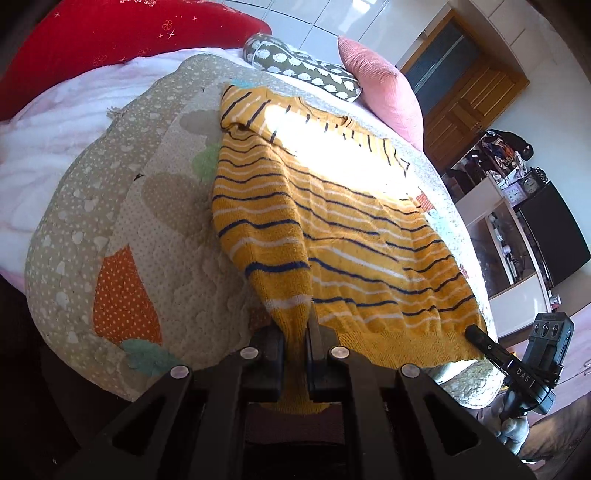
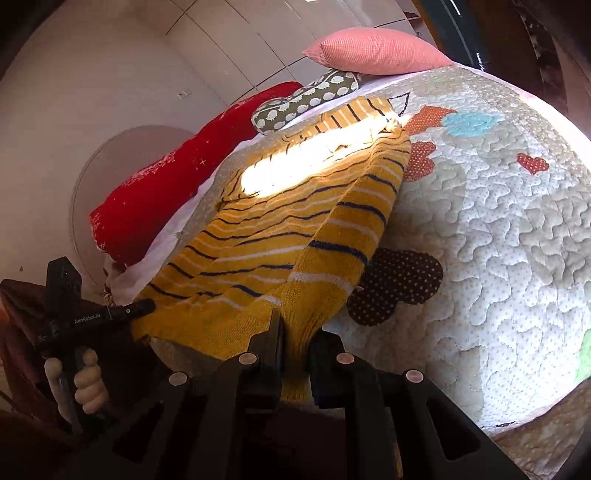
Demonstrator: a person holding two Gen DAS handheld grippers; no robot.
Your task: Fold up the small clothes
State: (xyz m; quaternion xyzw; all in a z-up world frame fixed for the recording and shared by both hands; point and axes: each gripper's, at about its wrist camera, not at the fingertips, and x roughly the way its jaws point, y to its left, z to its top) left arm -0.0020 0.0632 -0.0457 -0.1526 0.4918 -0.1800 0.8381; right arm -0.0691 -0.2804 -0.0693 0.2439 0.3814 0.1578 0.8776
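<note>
A small yellow sweater (image 1: pixel 343 229) with navy and white stripes lies spread on a quilted bedspread (image 1: pixel 173 229), its neck toward the pillows. My left gripper (image 1: pixel 295 332) is shut on the cuff of the left sleeve, which lies folded down along the body. My right gripper (image 2: pixel 295 332) is shut on the cuff of the right sleeve (image 2: pixel 343 251), also folded down along the sweater (image 2: pixel 251 236). Each gripper shows in the other's view: the right one (image 1: pixel 476 334) at the hem's right corner, the left one (image 2: pixel 142 308) at the hem's left corner.
A red pillow (image 1: pixel 122 33), a patterned cushion (image 1: pixel 306 70) and a pink pillow (image 1: pixel 384 85) lie at the head of the bed. Wooden door and shelving (image 1: pixel 502 206) stand to the right. The quilt (image 2: pixel 480 229) extends right of the sweater.
</note>
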